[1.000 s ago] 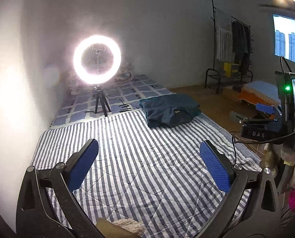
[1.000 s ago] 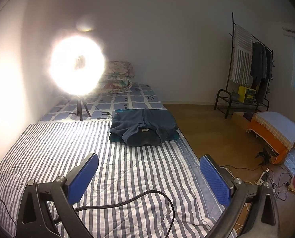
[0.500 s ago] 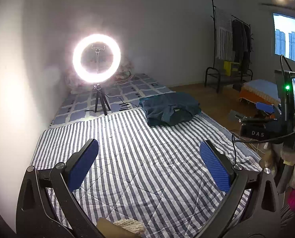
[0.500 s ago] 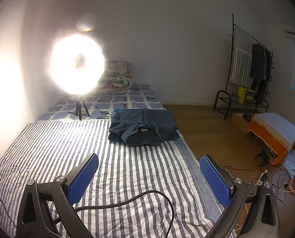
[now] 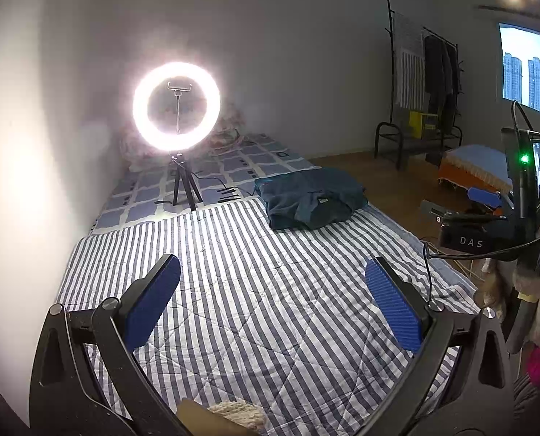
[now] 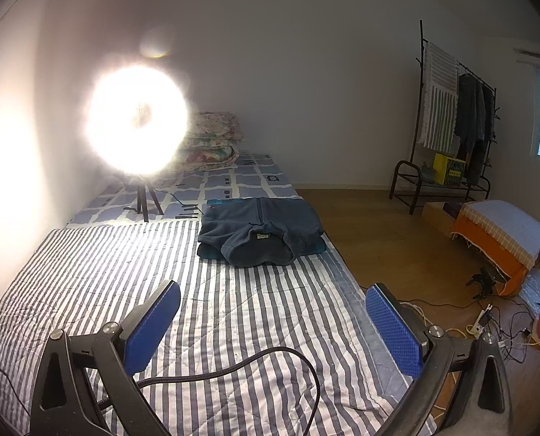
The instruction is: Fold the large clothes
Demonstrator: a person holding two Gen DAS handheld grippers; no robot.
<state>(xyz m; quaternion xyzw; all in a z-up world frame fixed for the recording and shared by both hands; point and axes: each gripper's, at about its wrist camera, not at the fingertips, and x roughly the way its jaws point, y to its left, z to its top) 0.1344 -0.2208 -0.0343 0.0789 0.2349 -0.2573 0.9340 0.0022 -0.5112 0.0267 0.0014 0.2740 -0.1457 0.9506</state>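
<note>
Little has moved: both views have crept slightly closer to the bed.
The left gripper and right gripper hover spread and empty; the folded fleece garment, soft, bulky and limp, lies on the striped quilt's far end—pinch doubled edges.

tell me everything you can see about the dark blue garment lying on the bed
The dark blue garment looks like soft, fleecy fabric, already folded into a compact, roughly rectangular bundle. A collar or neck opening with a small label faces the cameras, and a seam or zip line runs down its middle. It lies flat at the far end of the striped quilt, near the bed's right edge, apparently atop a teal folded item peeking out beneath. Neither the left gripper nor the right gripper touches it; both are open and well short of it.
</note>
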